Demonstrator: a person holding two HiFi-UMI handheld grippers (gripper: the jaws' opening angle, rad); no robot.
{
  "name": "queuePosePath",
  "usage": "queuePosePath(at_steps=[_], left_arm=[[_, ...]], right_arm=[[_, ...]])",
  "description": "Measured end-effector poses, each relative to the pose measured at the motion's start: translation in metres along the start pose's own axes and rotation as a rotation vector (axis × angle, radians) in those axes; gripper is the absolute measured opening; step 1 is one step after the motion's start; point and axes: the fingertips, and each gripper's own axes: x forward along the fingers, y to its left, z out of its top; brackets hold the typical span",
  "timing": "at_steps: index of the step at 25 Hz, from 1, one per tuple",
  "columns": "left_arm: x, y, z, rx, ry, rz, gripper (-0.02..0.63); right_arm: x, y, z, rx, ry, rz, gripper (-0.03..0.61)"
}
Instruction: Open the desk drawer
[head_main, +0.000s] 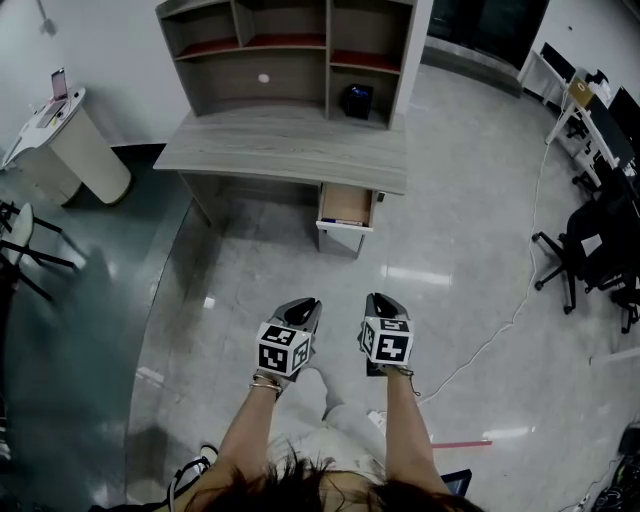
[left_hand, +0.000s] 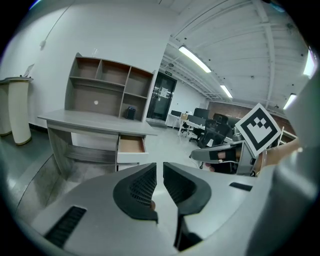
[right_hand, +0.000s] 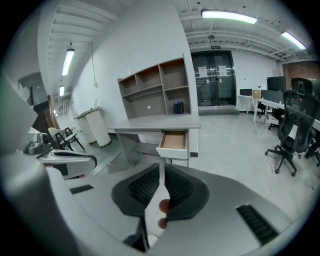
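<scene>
The grey desk (head_main: 280, 150) stands ahead of me, and its drawer (head_main: 345, 208) under the right end is pulled out, showing a brown inside. The drawer also shows in the left gripper view (left_hand: 131, 145) and the right gripper view (right_hand: 173, 141). Both grippers hang over the floor well short of the desk, side by side, touching nothing. My left gripper (head_main: 305, 303) (left_hand: 159, 167) has a narrow gap between its jaws with nothing in it. On my right gripper (head_main: 380, 298) (right_hand: 162, 167) the jaws stand together, empty.
A shelf hutch (head_main: 290, 50) sits on the desk with a small black object (head_main: 357, 100) in one cubby. A white stand (head_main: 75, 150) is at the left, black office chairs (head_main: 590, 250) at the right. A white cable (head_main: 510, 310) runs across the floor.
</scene>
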Motion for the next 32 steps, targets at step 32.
queuePosePath(at_steps=[32], left_arm=[[-0.073, -0.087, -0.007, 0.041, -0.113, 0.006, 0.029]], right_arm=[[-0.115, 0.011, -0.024, -0.055, -0.107, 0.063, 0.030]])
